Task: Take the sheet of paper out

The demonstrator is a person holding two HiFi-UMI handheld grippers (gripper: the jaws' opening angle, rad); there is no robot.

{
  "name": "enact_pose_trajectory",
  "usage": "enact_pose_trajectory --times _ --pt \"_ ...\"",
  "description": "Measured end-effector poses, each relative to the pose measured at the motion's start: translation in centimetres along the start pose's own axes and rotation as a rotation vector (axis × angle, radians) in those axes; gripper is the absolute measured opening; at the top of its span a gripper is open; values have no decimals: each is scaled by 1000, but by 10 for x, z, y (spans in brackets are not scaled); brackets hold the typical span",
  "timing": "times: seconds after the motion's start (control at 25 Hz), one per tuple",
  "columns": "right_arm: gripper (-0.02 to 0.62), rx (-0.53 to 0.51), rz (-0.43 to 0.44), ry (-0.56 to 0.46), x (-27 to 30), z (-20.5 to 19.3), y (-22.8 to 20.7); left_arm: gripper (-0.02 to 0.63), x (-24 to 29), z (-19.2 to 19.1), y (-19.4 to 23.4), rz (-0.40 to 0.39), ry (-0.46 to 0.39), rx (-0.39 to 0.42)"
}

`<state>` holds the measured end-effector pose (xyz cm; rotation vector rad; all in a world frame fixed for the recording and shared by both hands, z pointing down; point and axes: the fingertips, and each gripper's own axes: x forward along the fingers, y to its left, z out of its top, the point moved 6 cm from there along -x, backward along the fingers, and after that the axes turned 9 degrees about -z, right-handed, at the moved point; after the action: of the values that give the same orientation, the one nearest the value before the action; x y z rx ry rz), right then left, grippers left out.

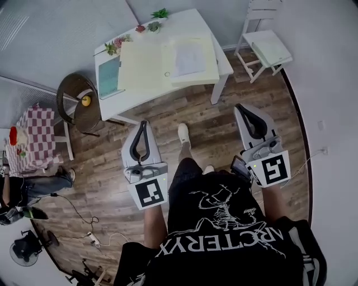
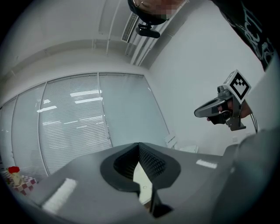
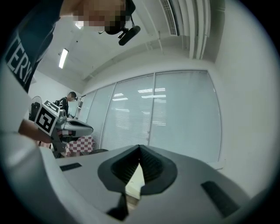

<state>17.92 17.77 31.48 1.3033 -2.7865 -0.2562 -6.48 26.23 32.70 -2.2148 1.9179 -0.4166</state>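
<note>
A white sheet of paper (image 1: 189, 58) lies on a pale yellow open folder (image 1: 142, 67) on the white table (image 1: 222, 62) ahead of me. Both grippers are held level over the wood floor, well short of the table. My left gripper (image 1: 144, 122) has its jaws together with nothing in them; its own view shows the tips meeting (image 2: 139, 145). My right gripper (image 1: 239, 106) is likewise shut and empty, tips touching (image 3: 140, 148). Each gripper shows in the other's view: the right gripper (image 2: 218, 108), the left gripper (image 3: 65, 127).
A teal book (image 1: 109, 77) and small potted plants (image 1: 159, 14) sit on the table. A white chair (image 1: 268, 47) stands at the right, a round wicker stand (image 1: 75, 103) and a checked-cloth table (image 1: 36, 137) at the left. A seated person (image 1: 28, 187) is at the far left.
</note>
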Motion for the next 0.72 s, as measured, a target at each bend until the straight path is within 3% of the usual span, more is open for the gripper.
enact_pose_trajectory --times 0.28,0.48,0.72 --pt "11 -4 -40 21 120 -16 -34 12 126 -14 45 -123 22 36" --pt "11 16 -105 67 220 -16 -68 12 230 -18 93 -228 27 15" --pt "11 13 -130 82 306 -18 -88 12 307 -28 141 -260 15 19"
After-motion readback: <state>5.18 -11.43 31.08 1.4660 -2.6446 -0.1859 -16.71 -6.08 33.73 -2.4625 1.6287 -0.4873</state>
